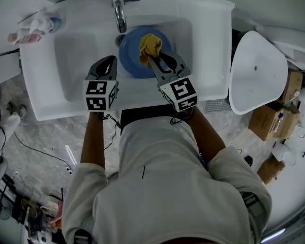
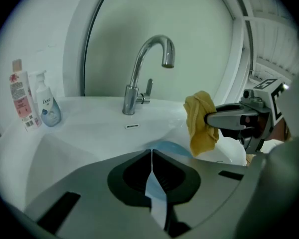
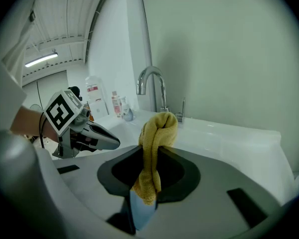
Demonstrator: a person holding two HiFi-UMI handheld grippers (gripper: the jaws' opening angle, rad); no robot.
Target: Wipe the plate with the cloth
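Observation:
A blue plate (image 1: 132, 60) lies in the basin of the white sink (image 1: 208, 39), under the tap. My right gripper (image 1: 153, 59) hovers over the plate's middle, shut on a bunched yellow cloth (image 1: 150, 44) that hangs from its tips (image 3: 157, 148). The cloth (image 3: 157, 133) droops between the jaws in the right gripper view. My left gripper (image 1: 113, 60) is at the plate's left rim, its jaws closed tip to tip (image 2: 151, 152) with nothing seen held. In the left gripper view the plate's edge (image 2: 172, 147) shows just past those tips, with the cloth (image 2: 202, 123) at right.
A chrome tap (image 1: 119, 9) stands at the back of the sink. Soap bottles (image 1: 33, 27) sit on the back left corner. A white rounded lid or seat (image 1: 256, 72) and cardboard boxes (image 1: 267, 118) are on the right. Cables lie on the floor at left.

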